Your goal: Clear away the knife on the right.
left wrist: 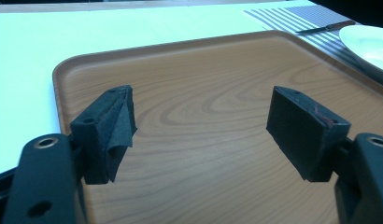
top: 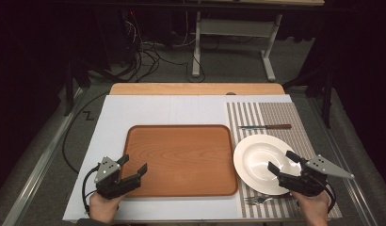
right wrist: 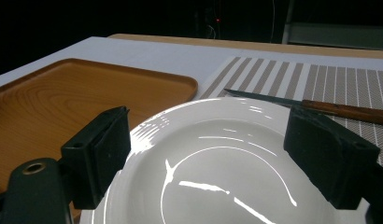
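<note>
From the high view, a person is sitting at a desk (top: 134,113) covered by a pale sheet. A wooden tray (top: 181,160) is lying flat in the middle. To its right, a striped mat (top: 294,117) is carrying a white plate (top: 257,157), with a knife (top: 266,126) beyond the plate and a fork (top: 257,200) on its near side, laid out like a place setting. The left gripper (top: 134,165) is hovering over the tray's near left corner, jaws wide apart and holding nothing. The right gripper (top: 281,162) is hanging over the plate's near right rim, also wide open and empty.

From the left gripper view, the two black jaws are spreading wide above the bare tray (left wrist: 203,107), nothing between them. The plate (left wrist: 367,44) is peeking in at the far right.

From the right gripper view, the open jaws are framing the plate (right wrist: 217,158), seemingly lined up to take its rim, though touching cannot be told. The knife (right wrist: 320,108) is lying just behind, and the tray (right wrist: 63,102) is sitting to the left, probably where the plate could go.
</note>
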